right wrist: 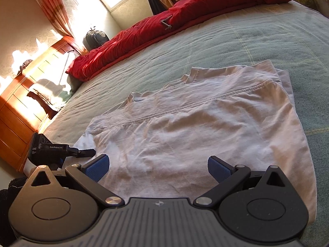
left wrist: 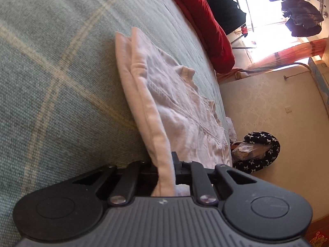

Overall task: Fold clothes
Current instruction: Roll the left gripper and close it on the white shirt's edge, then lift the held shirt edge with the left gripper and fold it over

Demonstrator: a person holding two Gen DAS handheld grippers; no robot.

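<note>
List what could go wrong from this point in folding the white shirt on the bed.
1. The left tongs are shut on only a thin edge of the white shirt; it may slip out when lifted.
2. The right tongs are open over the shirt and grip nothing, so a one-sided pull could drag it askew across the green bedspread.
3. The shirt is already wrinkled with layers doubled at the far end; folding now may trap the creases.

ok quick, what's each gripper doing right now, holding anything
left gripper: closed on the edge of the white shirt.
right gripper: open, hovering over the shirt, holding nothing.
</note>
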